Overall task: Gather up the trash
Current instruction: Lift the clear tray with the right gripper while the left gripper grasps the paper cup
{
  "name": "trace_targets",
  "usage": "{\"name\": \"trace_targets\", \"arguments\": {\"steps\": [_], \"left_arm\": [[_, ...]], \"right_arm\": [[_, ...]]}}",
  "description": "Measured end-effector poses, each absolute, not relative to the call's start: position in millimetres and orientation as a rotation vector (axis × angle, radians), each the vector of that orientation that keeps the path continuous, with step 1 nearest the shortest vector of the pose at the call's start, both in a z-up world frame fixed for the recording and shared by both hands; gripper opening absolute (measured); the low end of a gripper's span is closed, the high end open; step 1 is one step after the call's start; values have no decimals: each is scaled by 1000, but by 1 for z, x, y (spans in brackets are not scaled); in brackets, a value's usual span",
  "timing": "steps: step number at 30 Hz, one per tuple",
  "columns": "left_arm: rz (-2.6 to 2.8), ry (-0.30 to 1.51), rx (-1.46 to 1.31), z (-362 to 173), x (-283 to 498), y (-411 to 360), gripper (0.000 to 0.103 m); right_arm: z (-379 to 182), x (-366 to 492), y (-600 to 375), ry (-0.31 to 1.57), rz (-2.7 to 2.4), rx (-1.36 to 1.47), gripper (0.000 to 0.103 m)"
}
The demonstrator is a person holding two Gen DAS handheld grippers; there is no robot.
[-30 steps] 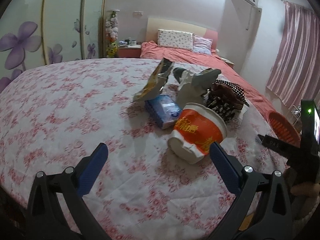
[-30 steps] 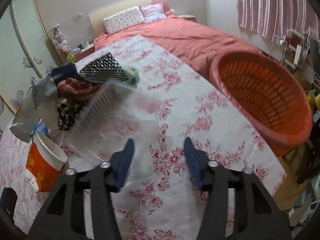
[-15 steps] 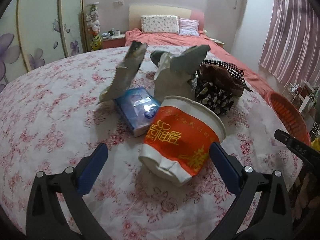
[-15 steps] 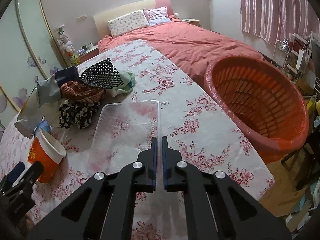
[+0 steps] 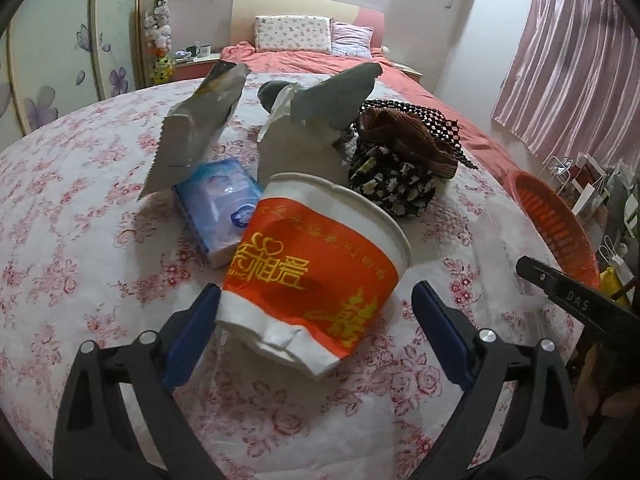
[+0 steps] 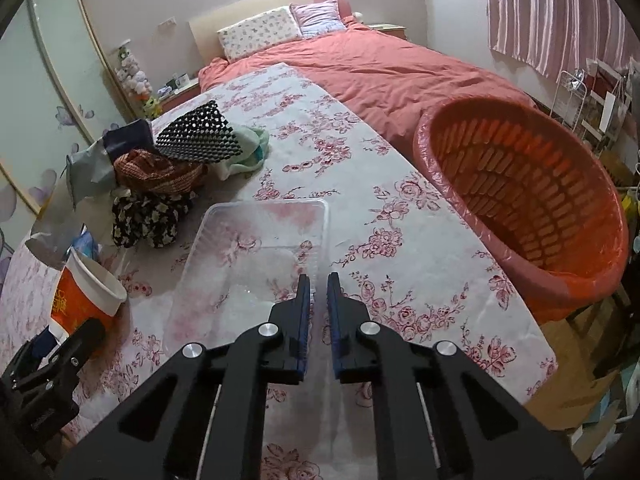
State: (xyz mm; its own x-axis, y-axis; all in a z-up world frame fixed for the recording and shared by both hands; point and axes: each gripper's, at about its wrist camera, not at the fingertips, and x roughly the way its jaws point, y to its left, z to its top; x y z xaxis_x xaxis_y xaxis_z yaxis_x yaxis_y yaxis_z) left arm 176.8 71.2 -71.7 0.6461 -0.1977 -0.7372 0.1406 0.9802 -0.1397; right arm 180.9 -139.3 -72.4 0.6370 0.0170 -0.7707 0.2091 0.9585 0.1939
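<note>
Starting from the left hand-held gripper (image 5: 315,290): it's spread really wide and its jaws are closing, with the red-and-white paper noodle cup (image 5: 320,256) lying tipped on its side right between them. The blue pads (image 5: 192,332) don't look like they're pressing on it yet, so nothing is actually held there

The right hand-held gripper (image 6: 319,278) is almost closed, and the thin rim of the clear rectangular plastic tray (image 6: 248,248) runs into the narrow gap between its pads. It looks pinched to me, though the jaws are opening a touch. The tray lies flat on the flower-print tabletop (image 6: 400,240)

Just behind the cup there's a blue tissue pack (image 5: 220,204), a crumpled silver foil bag (image 5: 200,136) and a heap of patterned cloth (image 5: 400,160). The big orange plastic basket (image 6: 520,200) sits off the tabletop's right edge, and I can't see anything in it

My read: this is the grab step for two bits of trash at once. Next, the left needs to squeeze the cup gently since thin paper will crush, the right needs a firm hold on that slippery rim, then both lift and swing over to the basket
</note>
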Motion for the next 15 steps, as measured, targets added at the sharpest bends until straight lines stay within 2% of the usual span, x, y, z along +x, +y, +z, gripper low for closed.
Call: {"name": "trace_targets", "arguments": {"steps": [3,15], "left_arm": [[-200,852,-66,-72,181,68,83],[-186,863,-36,-79,185,53,80]], "right_arm": [[-73,183,-140,878,-117,280,10],[-73,181,-142,874,-104,275,5]]}}
